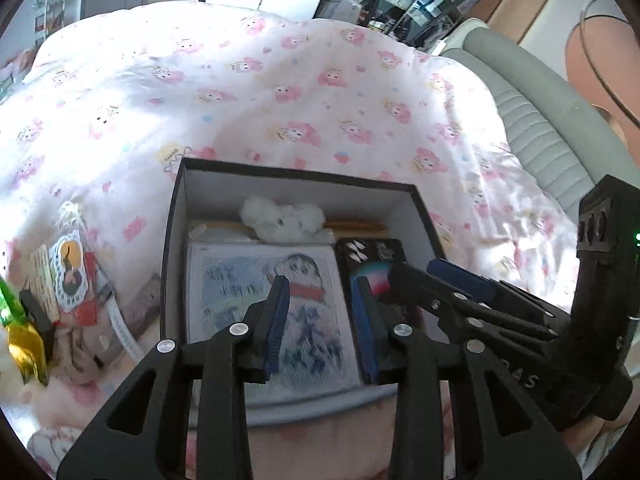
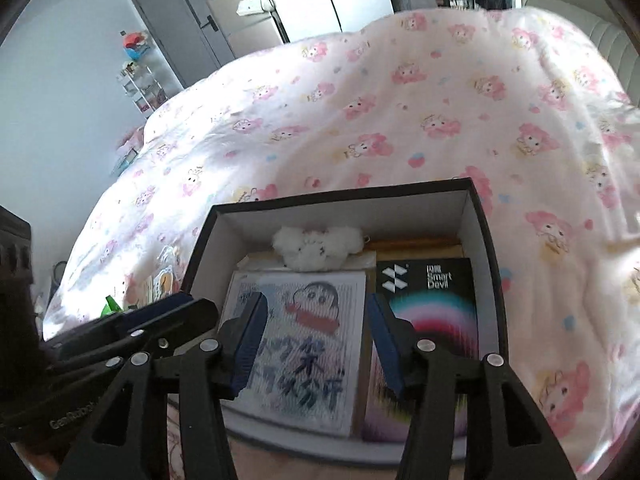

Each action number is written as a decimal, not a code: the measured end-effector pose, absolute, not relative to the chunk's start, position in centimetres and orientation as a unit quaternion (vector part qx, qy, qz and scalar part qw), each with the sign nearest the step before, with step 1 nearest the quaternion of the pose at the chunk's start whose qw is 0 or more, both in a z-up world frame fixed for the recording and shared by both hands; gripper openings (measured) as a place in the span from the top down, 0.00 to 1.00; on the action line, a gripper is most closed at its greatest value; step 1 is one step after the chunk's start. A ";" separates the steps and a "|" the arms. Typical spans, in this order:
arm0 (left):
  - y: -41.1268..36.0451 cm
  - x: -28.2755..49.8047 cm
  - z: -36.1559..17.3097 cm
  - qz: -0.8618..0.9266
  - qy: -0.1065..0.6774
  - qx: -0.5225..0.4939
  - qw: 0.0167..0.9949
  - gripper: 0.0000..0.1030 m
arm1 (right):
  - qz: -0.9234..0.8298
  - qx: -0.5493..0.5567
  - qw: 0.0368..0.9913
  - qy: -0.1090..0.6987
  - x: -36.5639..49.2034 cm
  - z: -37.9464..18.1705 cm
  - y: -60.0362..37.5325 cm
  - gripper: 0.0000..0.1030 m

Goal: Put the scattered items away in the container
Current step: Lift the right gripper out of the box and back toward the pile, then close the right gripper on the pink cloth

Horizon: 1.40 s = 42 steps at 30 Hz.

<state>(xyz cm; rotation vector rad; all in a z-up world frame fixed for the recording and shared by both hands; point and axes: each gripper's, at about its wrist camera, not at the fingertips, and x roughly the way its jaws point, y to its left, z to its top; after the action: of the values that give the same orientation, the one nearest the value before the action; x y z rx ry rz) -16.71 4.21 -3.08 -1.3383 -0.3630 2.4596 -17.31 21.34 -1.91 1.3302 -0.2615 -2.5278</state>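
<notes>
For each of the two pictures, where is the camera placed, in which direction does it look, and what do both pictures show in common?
Left wrist view: sits on the left gripper, looks forward and down into the black box on the bed; its open fingers show, and the right gripper enters from the right.
Right wrist view: sits on the right gripper, also aimed into the black box; its open fingers show, and the left gripper appears at the left.
Shared: box, cartoon drawing card, white plush toy, pink patterned quilt.
</notes>
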 end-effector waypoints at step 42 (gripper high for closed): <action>-14.3 -2.0 -5.1 0.849 -0.204 -0.486 0.049 0.65 | -0.837 0.493 0.236 -0.010 -5.5 -3.2 2.5 0.54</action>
<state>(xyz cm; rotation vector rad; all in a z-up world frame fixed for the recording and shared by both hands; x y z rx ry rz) -1.95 -14.30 -5.12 -1.4800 -0.6226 2.5858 -5.53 2.54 -3.18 1.3532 -0.0265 -2.2955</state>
